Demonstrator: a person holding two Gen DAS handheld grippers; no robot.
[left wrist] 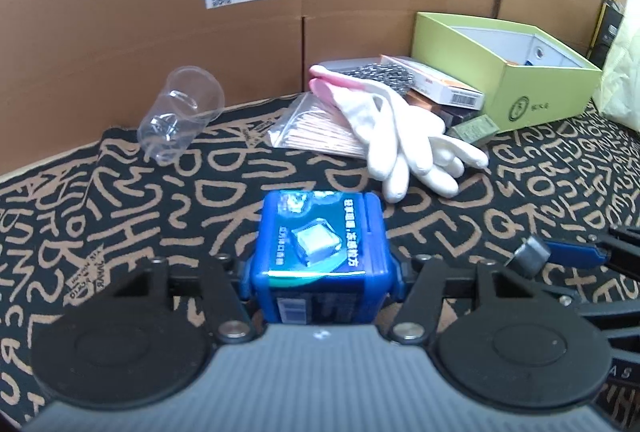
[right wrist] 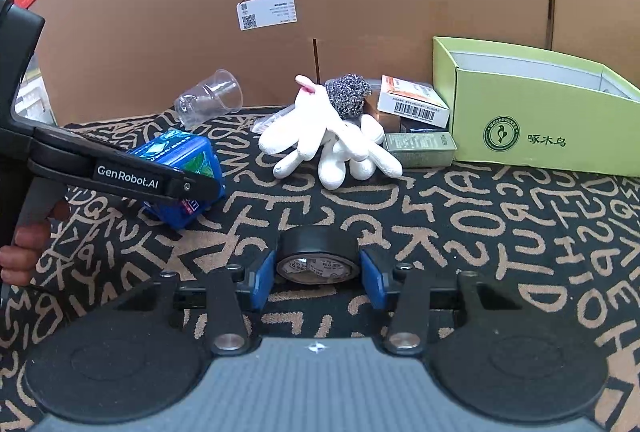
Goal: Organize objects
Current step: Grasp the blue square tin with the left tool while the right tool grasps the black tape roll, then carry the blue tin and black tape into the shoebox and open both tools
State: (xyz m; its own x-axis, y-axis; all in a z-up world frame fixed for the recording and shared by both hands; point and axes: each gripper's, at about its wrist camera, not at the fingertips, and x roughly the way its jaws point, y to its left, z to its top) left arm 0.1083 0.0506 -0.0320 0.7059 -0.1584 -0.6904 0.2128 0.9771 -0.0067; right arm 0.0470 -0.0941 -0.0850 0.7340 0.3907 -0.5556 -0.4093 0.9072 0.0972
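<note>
My left gripper (left wrist: 322, 272) is shut on a blue plastic box (left wrist: 322, 252) with a printed label, held just above the patterned cloth; it also shows in the right wrist view (right wrist: 180, 159). My right gripper (right wrist: 318, 272) is shut on a roll of black tape (right wrist: 318, 252), low over the cloth. The right gripper's blue fingertip (left wrist: 576, 252) shows at the right edge of the left wrist view. An open green box (left wrist: 508, 71) (right wrist: 540, 127) stands at the back right.
White gloves (left wrist: 404, 139) (right wrist: 332, 139) lie in the middle, over a bag of wooden sticks (left wrist: 312, 131). A clear plastic cup (left wrist: 180, 111) (right wrist: 210, 99) lies on its side at left. A steel scourer (right wrist: 348, 95) and small cartons (right wrist: 416, 103) sit by the green box. Cardboard walls stand behind.
</note>
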